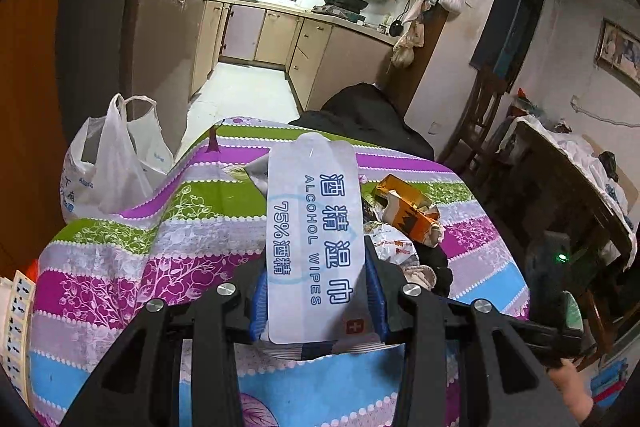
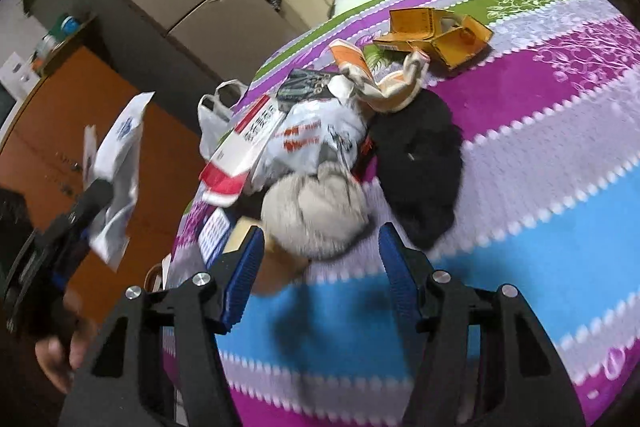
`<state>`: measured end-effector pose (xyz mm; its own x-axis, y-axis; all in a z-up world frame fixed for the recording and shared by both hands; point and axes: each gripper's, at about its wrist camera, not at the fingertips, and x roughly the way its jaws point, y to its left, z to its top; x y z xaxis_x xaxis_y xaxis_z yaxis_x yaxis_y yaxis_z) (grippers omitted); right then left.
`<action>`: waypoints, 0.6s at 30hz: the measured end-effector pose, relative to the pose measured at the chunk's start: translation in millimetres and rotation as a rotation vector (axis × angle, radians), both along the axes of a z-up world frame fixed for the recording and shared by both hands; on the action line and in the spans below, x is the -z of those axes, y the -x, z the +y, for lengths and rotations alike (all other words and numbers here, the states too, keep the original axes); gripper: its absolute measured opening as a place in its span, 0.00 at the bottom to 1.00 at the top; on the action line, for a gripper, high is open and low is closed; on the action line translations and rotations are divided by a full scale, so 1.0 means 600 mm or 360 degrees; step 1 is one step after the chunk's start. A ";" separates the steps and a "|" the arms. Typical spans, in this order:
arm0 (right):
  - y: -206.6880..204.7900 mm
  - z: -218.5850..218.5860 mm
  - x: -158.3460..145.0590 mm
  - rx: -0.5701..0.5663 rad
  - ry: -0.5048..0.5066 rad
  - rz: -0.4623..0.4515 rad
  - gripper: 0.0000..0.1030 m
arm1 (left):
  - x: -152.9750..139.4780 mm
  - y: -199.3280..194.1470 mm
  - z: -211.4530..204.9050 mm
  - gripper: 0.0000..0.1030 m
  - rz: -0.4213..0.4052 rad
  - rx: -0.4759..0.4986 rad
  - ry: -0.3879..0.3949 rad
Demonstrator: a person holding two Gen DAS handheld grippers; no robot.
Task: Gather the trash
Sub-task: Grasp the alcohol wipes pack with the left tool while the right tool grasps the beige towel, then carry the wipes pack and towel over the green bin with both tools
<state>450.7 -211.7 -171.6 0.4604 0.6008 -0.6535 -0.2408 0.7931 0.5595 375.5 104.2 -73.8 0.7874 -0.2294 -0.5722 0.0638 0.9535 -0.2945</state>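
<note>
My left gripper [image 1: 316, 301] is shut on a white alcohol wipes packet [image 1: 314, 227] and holds it above the striped tablecloth [image 1: 192, 227]. The packet also shows in the right wrist view [image 2: 118, 163], held off the table's left side. My right gripper [image 2: 320, 259] is open and empty, just in front of a grey crumpled wad [image 2: 316, 211]. A trash pile lies on the table: an orange carton [image 2: 436, 35], a crushed orange-white carton [image 2: 376, 79], a red-white box [image 2: 248, 143], a white printed bag [image 2: 316, 139] and a black cloth [image 2: 420, 163].
A white plastic bag [image 1: 112, 167] stands open beside the table's left edge. A dark chair back [image 1: 368, 115] sits beyond the far edge. A fridge [image 1: 160, 27] and kitchen counters [image 1: 304, 43] stand behind. A cluttered wooden table [image 1: 568, 179] stands at the right.
</note>
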 end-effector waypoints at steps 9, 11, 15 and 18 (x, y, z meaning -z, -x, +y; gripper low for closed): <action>-0.026 0.031 0.008 0.0018 0.0020 -0.0031 0.41 | 0.021 -0.010 -0.007 0.40 0.0030 0.0017 0.0013; -0.017 0.043 -0.001 -0.0006 0.0063 -0.0081 0.34 | 0.023 -0.010 -0.007 0.40 0.0036 0.0012 0.0024; 0.014 0.048 -0.025 -0.0025 0.0135 -0.0207 0.33 | 0.021 -0.003 -0.012 0.40 0.0025 0.0019 0.0015; 0.051 0.033 -0.058 0.0002 0.0189 -0.0340 0.33 | 0.015 0.006 -0.019 0.40 0.0006 0.0032 0.0004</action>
